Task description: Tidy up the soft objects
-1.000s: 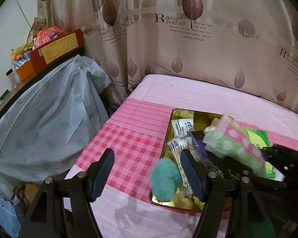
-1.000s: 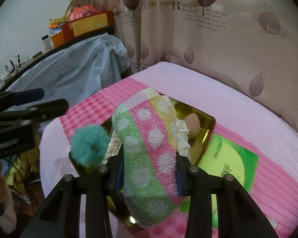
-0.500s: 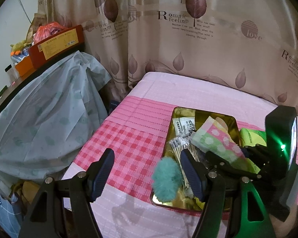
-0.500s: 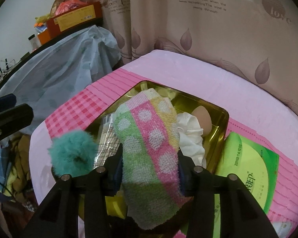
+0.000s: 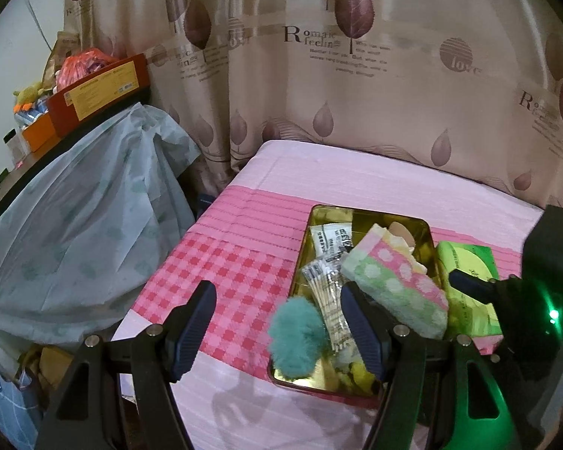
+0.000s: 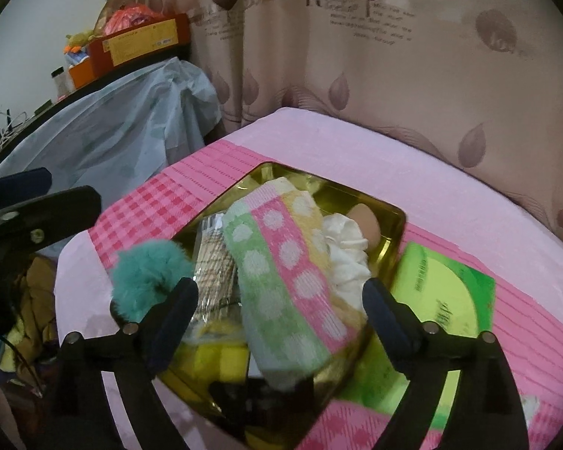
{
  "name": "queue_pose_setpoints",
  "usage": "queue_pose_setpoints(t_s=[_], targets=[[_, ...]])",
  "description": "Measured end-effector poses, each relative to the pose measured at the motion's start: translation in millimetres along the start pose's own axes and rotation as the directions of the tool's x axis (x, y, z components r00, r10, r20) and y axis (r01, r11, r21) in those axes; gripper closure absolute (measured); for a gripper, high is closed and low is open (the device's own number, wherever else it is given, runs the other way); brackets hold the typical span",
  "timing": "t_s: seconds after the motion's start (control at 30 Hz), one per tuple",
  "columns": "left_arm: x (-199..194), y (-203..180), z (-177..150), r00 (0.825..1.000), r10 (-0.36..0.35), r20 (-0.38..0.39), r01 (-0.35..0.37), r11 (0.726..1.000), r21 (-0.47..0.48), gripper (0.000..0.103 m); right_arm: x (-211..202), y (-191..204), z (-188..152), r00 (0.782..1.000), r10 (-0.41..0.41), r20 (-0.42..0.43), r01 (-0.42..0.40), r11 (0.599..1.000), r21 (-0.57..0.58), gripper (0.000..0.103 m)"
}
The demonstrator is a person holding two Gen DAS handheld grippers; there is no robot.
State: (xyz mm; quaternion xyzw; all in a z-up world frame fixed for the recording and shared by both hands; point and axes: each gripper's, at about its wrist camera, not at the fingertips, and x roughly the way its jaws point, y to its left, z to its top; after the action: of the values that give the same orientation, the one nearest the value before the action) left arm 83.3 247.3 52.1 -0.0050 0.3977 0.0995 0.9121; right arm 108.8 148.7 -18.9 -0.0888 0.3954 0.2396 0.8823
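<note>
Now the right gripper (image 6: 279,300) jaws are opening, pads clear of the towel (image 6: 281,281); withdraw straight back, leaving it settled in the tray (image 6: 394,217).

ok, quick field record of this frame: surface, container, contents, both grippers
surface: bed with pink checked cloth
container: gold tray
contents: polka-dot towel on top, teal pom-pom at near corner, cotton swab pack, white cloth, beige sponge
beside tray: green packet
left gripper: open, nothing between its fingers
right gripper: jaws opening, towel between them, pads clear of it
</note>
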Motion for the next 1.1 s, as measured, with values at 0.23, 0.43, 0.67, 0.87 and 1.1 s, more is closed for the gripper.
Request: queue_pose_setpoints(t_s=[0.23,0.43,0.67,0.87,1.1], targets=[[-6.0,-7.3,1.7,1.000,-0.018,0.004,0.018,1.000,0.008,0.032,-29.3,0.7,-6.9,0.998,-0.066,0.003,0.066,0.997,0.036,0.005],[-7.5,-17.7,0.8,1.000,-0.027,-0.003,0.027,0.999,0.019,0.032,-47.0,-0.8,-17.3,0.995,-0.100,-0.002,0.100,0.992,0.077,0.002],[-8.1,-29.3,-2.2,0.999,-0.037,-0.014,0.037,0.999,0.040,0.032,-55.0,-4.3,-27.6,0.994,-0.111,-0.018,0.112,0.987,0.116,0.002],[-10.2,-33.9,-3.1,0.999,-0.042,-0.013,0.043,0.998,0.048,0.032,-56.9,-6.0,-29.3,0.995,-0.099,-0.022,0.101,0.987,0.127,0.002],[-10.6,-35.4,-4.5,0.999,-0.050,-0.016,0.051,0.997,0.050,0.032,-58.2,-6.3,-32.2,0.996,-0.088,-0.031,0.091,0.986,0.137,0.002]])
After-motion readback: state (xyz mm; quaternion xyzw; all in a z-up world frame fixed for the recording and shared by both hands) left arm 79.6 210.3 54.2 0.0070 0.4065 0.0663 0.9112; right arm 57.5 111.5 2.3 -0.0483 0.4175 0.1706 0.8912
